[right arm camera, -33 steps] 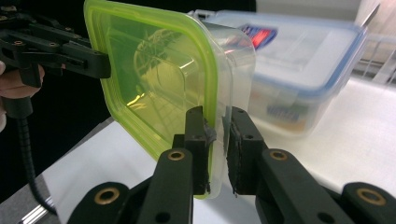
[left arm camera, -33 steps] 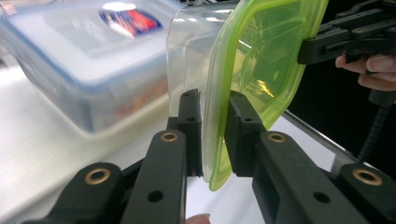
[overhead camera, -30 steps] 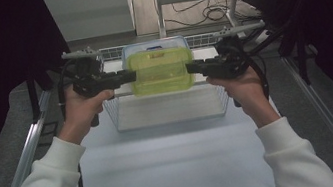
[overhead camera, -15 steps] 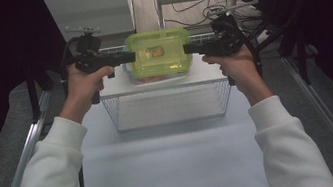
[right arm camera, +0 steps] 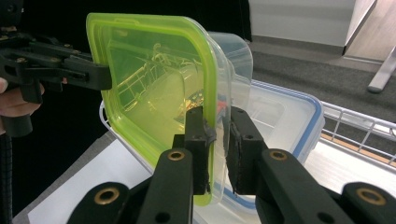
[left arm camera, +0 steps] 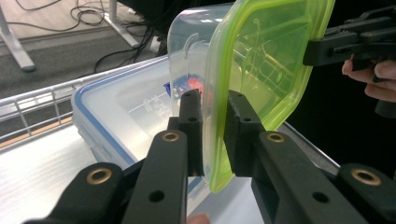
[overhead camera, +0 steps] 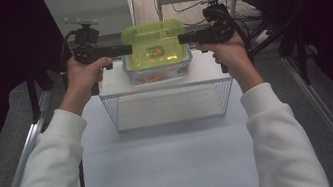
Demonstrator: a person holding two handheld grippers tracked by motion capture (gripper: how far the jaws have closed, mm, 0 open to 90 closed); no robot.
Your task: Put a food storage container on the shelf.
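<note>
Your left gripper (overhead camera: 124,49) clamps the left rim of the green-lidded box (overhead camera: 156,49); in the left gripper view its jaws are narrow, pinched on the lid edge (left arm camera: 219,140). Your right gripper (overhead camera: 185,37) clamps the opposite rim, jaws equally narrow on the lid (right arm camera: 212,140). The box hangs between the two grippers, clear of the table, above a blue-rimmed container (overhead camera: 161,74) and just beyond the far wall of the wire basket (overhead camera: 169,104).

Around: the basket stands mid-table, open side up, its far edge close under the box. The blue-rimmed container sits behind it on the table, directly below the held box, so it lies in the way of any straight lowering. In both gripper views its clear lid (left arm camera: 126,107) shows just behind the green one.

Hard to make out: contents of the held box show as a small coloured patch through the green lid; what they are you cannot tell. Something reddish shows inside the lower container, blurred. Your sleeves (overhead camera: 51,177) cover the near table corners.

Surface: white tabletop (overhead camera: 176,168) with metal rails on both sides. Beyond it, grey floor, loose cables (overhead camera: 181,5), desk legs; dark curtains left and right.
</note>
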